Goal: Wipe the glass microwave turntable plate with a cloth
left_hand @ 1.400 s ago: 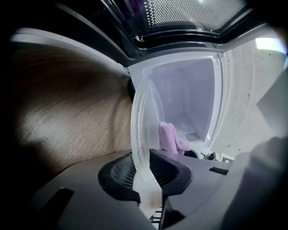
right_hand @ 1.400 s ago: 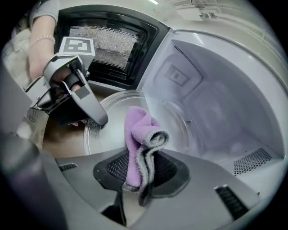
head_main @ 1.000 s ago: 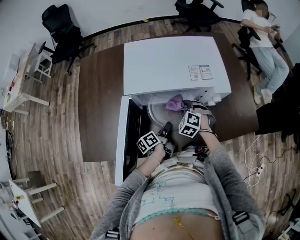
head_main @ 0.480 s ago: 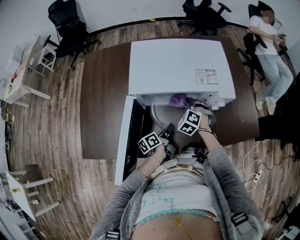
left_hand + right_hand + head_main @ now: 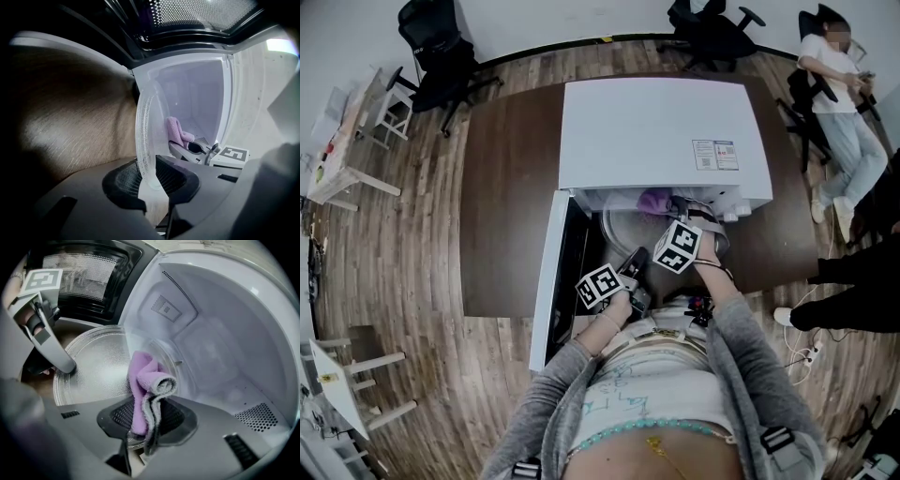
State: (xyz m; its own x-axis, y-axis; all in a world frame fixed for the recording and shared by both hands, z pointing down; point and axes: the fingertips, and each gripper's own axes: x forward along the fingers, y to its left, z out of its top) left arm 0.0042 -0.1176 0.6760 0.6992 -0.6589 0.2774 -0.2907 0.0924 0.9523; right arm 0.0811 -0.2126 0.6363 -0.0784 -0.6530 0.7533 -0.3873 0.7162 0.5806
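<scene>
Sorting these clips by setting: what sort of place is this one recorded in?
Probably an office or workroom, not a home kitchen: the white microwave sits on a large brown table, with black swivel chairs along the wall.

Wood floor (image 5: pixel 412 281), dark brown table (image 5: pixel 502 206), black office chair (image 5: pixel 436 56)

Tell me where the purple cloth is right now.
Centre of the right gripper view: the folded purple terry cloth is pinched in the right claw, over the round clear glass turntable plate at the open white microwave's mouth.
</scene>
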